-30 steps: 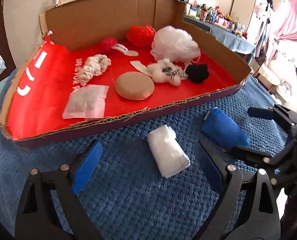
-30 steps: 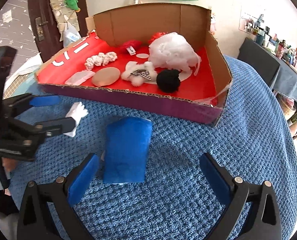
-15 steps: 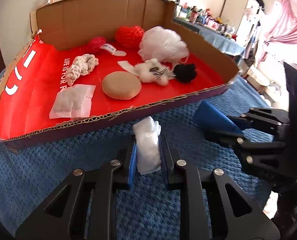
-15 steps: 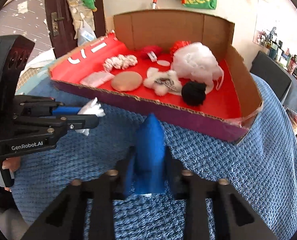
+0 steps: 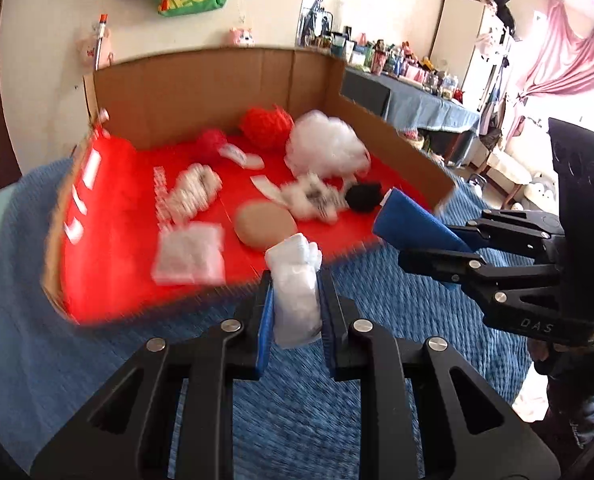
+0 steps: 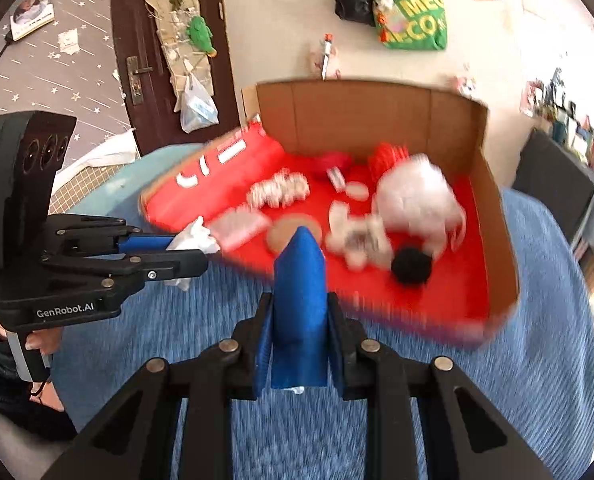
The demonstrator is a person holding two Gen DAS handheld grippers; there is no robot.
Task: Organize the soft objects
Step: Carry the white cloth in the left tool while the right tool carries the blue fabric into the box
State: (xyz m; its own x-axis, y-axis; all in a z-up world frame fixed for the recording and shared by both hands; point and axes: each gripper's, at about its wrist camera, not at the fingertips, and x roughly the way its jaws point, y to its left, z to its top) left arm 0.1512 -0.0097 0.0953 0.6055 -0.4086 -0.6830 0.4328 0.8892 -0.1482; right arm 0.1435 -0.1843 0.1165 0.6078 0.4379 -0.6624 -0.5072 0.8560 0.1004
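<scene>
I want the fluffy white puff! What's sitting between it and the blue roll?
In the right wrist view, a black pompom lies between the fluffy white puff and the blue fabric roll.

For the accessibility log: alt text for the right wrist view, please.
The right gripper is shut on a blue roll above a blue blanket. Beyond lies an open cardboard box of soft items; the left gripper holds a white bundle.

White bundle; blue roll; red-lined box; blue waffle-knit cloth.
</scene>
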